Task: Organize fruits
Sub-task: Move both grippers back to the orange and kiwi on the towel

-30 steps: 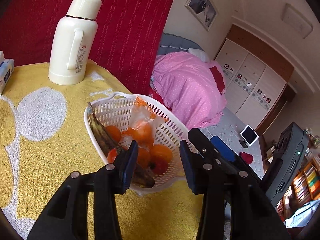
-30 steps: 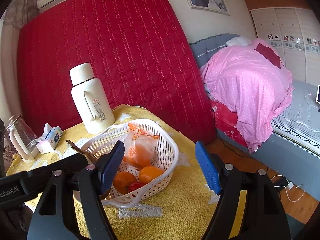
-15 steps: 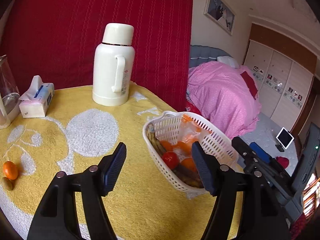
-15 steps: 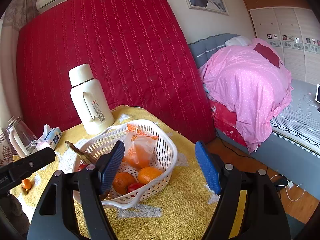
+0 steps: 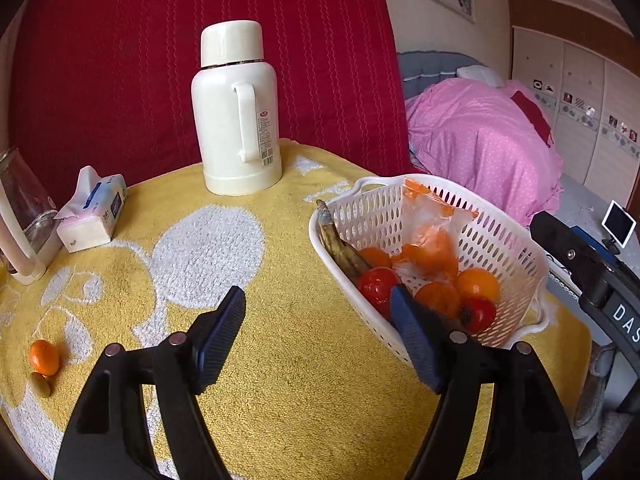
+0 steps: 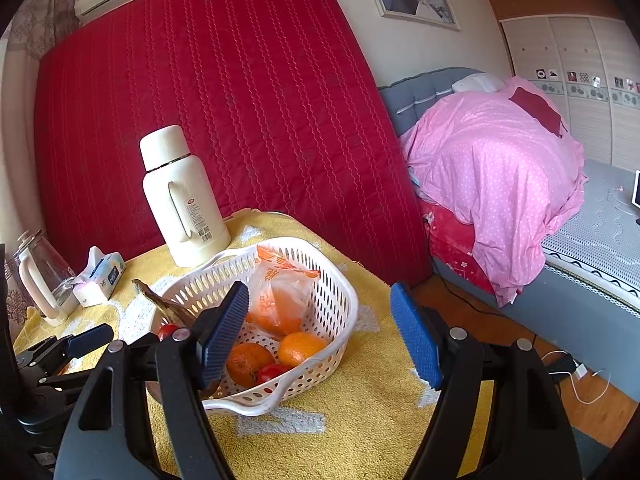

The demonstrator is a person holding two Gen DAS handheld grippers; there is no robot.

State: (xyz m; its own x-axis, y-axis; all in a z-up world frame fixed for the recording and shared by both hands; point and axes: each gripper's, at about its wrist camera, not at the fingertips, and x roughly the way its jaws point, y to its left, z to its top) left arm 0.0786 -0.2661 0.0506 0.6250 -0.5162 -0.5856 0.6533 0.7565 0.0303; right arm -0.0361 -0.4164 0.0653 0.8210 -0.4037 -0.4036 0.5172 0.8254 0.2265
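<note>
Behind everything, a red quilted mattress [image 6: 208, 120] is leaned upright against the wall, and a pink dotted duvet [image 6: 496, 176] is heaped on the bed to the right. A table covered by a yellow-and-white towel [image 5: 224, 264] is seen in front of the mattress. On it a cream plastic thermos jug [image 5: 236, 108] is stood upright at the back, with a soft tissue pack [image 5: 94, 212] to its left. A white perforated plastic basket [image 5: 508, 248] is placed near the table's right edge; oranges, two red tomatoes, a browned banana and a bagged orange are held inside it. A small loose orange [image 5: 44, 357] is left on the towel at the far left, well apart from the basket. The left gripper [image 5: 316, 340] is held over bare towel just beside the basket, its jaws just opened further, nothing between them. The right gripper [image 6: 320, 336] is held over the basket's near side, jaws apart and empty.
</note>
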